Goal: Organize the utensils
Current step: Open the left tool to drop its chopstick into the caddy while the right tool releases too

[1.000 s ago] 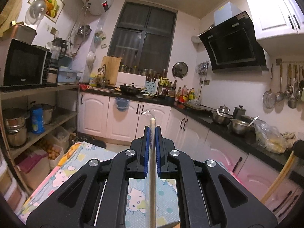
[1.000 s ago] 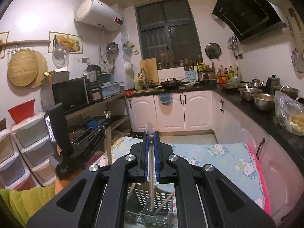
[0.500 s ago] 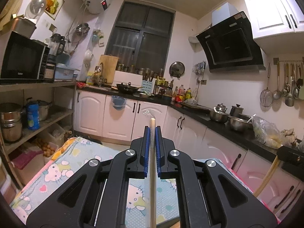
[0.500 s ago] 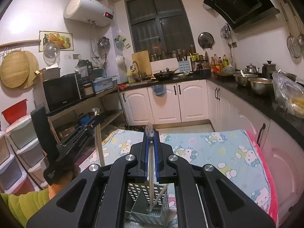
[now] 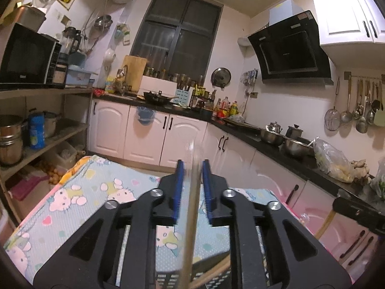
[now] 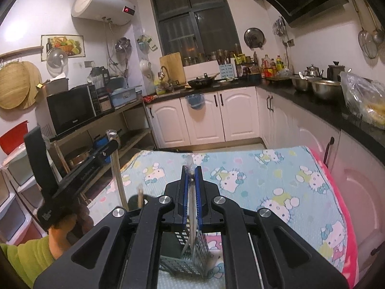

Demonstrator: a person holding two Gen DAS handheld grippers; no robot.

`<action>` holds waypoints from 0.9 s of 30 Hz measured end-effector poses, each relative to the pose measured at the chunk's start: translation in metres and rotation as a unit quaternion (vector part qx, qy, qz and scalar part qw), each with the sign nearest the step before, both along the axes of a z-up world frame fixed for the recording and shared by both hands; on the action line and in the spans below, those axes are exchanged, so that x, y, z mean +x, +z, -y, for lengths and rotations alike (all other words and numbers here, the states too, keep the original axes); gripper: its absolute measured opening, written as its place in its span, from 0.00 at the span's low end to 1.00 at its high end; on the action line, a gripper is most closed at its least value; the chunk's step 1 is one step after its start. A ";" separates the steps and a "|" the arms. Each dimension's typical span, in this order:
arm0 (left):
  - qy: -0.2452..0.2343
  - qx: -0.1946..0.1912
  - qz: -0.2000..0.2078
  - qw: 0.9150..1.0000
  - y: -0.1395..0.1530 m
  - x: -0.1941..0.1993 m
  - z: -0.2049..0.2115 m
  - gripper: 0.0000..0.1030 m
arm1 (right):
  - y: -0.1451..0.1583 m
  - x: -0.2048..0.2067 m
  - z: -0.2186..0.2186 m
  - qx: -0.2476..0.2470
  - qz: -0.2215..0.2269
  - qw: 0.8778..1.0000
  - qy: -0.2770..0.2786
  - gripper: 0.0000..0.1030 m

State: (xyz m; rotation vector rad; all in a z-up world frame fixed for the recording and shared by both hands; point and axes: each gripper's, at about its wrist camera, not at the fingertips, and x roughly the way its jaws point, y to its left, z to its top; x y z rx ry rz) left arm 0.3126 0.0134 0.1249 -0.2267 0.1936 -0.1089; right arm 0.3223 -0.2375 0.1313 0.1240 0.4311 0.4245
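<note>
Now | left tool (image 5: 192, 187) opening, chopstick (image 5: 191, 216) loose between | right tool (image 6: 191, 192) clenching chopsticks (image 6: 192, 207)

Two tongs are counted: the left tongs (image 5: 193, 187) and the right tongs (image 6: 191, 193). One wrapped chopstick (image 5: 190, 219) is seen in each (two in all). One perforated utensil basket (image 6: 190, 252) is counted on one patterned surface (image 6: 264, 183).

My left gripper (image 5: 193, 187) and right gripper (image 6: 191, 192) are black, with blue pads and silver screws; yellow-green sleeve (image 6: 22, 259), lower left.
</note>
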 end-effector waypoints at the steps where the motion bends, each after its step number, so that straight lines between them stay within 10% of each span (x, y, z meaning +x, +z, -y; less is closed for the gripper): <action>1: -0.002 -0.001 -0.003 1.000 -0.001 -0.001 0.000 0.12 | -0.002 0.000 0.001 0.000 -0.003 1.000 -0.001 0.06; 27: -0.046 -0.064 -0.090 0.993 -0.015 -0.054 -0.026 0.59 | -0.029 -0.038 0.013 -0.029 -0.037 0.999 0.002 0.40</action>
